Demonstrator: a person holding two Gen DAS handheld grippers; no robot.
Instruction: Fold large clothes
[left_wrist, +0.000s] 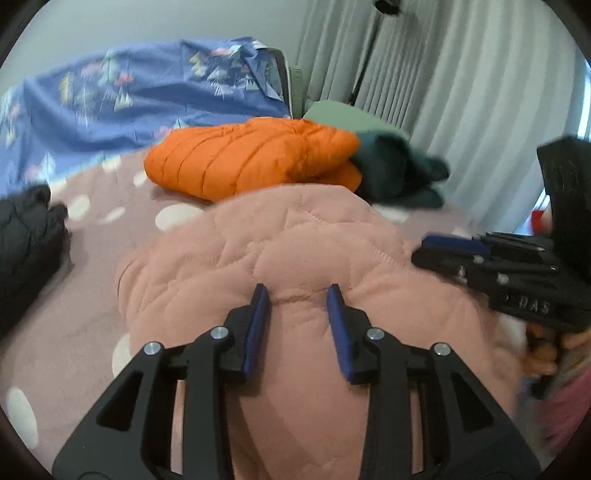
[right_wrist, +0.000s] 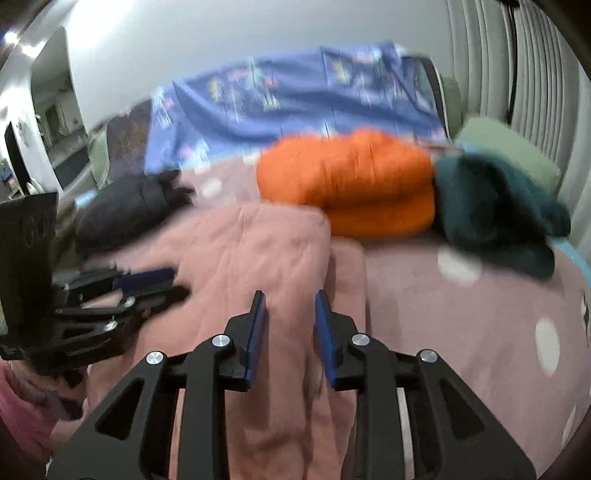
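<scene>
A pink quilted jacket (left_wrist: 295, 251) lies bunched on the bed; it also shows in the right wrist view (right_wrist: 258, 251). My left gripper (left_wrist: 297, 291) is open, its blue pads just over the jacket's near part, holding nothing. My right gripper (right_wrist: 289, 297) is open over the jacket's right edge. The right gripper shows at the right of the left wrist view (left_wrist: 436, 251). The left gripper shows at the left of the right wrist view (right_wrist: 162, 284).
A folded orange puffer jacket (left_wrist: 251, 158) lies behind the pink one, with a dark teal garment (left_wrist: 399, 170) to its right. A black jacket (left_wrist: 26, 236) lies at the left. The bed has a pink dotted sheet (left_wrist: 74, 314) and a blue blanket (left_wrist: 129, 96). Grey curtains (left_wrist: 461, 74) hang behind.
</scene>
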